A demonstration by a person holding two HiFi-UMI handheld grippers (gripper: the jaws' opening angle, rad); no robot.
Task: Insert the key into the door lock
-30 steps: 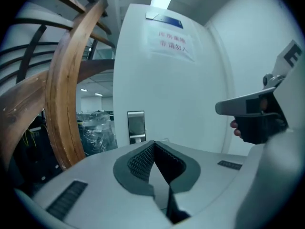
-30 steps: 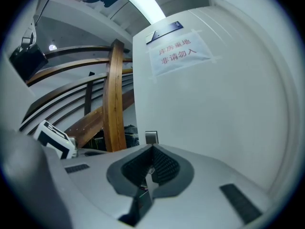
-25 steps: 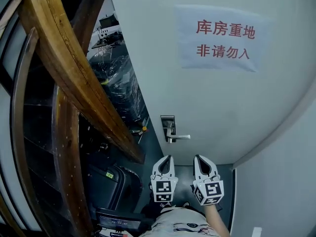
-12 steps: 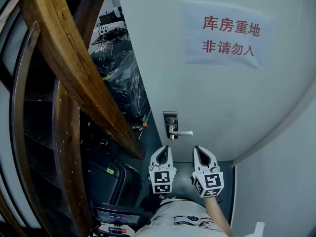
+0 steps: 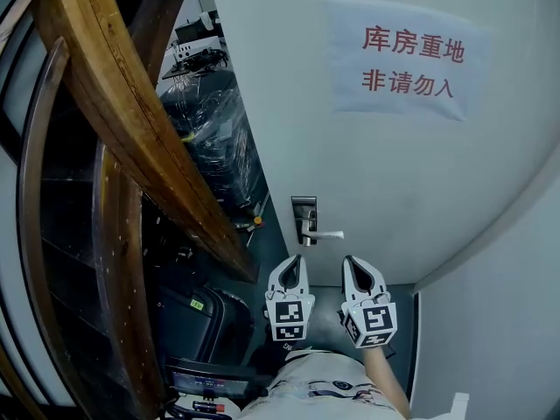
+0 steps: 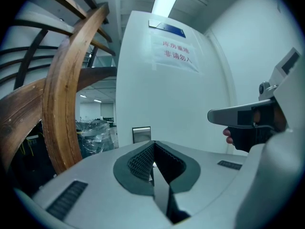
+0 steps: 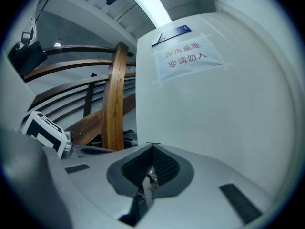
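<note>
The white door (image 5: 385, 182) carries a metal lock plate (image 5: 304, 210) with a lever handle (image 5: 325, 234) that points right. Both grippers hang side by side just below the handle, short of the door. My left gripper (image 5: 295, 259) is shut with nothing between its pads. My right gripper (image 5: 348, 259) is shut on a small metal key (image 7: 150, 176), which is seen between the pads in the right gripper view. In the left gripper view the lock plate (image 6: 141, 134) shows just above the shut left gripper (image 6: 153, 145), with the right gripper's body (image 6: 248, 118) off to the right.
A curved wooden stair rail (image 5: 131, 138) fills the left side. Plastic-wrapped goods (image 5: 210, 138) sit beyond the door's edge, and a black case (image 5: 188, 318) lies on the floor at lower left. A paper sign (image 5: 407, 55) hangs on the door. A white wall (image 5: 507, 322) closes the right.
Both grippers have moved a little nearer the door and its handle, still side by side. Their jaws have not changed.
</note>
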